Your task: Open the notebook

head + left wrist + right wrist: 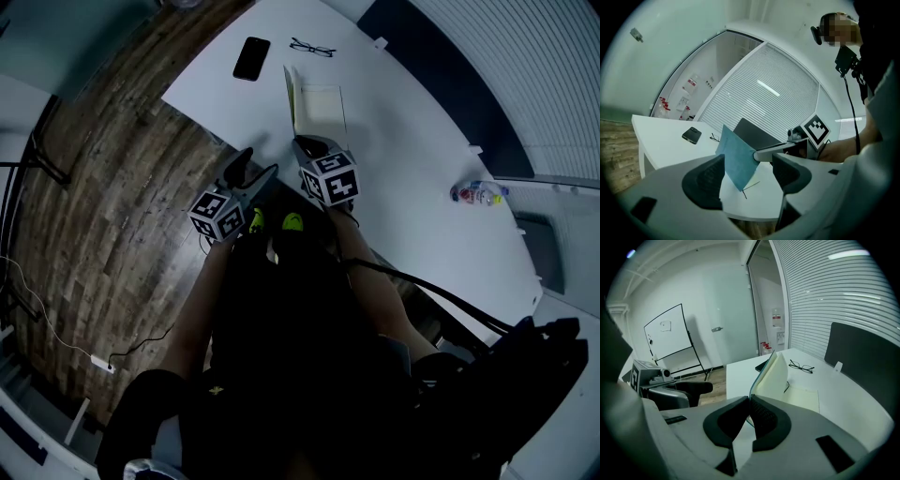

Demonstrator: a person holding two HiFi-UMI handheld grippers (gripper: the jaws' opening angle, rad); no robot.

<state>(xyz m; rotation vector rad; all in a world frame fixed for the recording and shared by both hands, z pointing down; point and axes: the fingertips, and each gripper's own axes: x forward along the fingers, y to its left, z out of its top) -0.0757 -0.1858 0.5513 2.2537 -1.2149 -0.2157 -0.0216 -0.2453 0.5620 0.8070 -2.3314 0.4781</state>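
Observation:
The notebook (321,108) lies near the table's front edge, its cream page (804,398) flat on the white table (412,141). Its blue cover (738,159) stands up, nearly upright, with a few pages behind it. My right gripper (749,401) is shut on the cover's lower edge; in the head view it (305,145) sits at the notebook's near end. My left gripper (747,176) hovers off the table's edge, open, with nothing between its pads, facing the raised cover. In the head view it (255,173) is left of the right one.
A black phone (251,58) and a pair of glasses (312,47) lie beyond the notebook. A bottle (478,194) lies at the table's right. A dark partition panel (867,362) edges the far side. Wood floor (112,216) lies to the left, and a whiteboard (668,336) stands further off.

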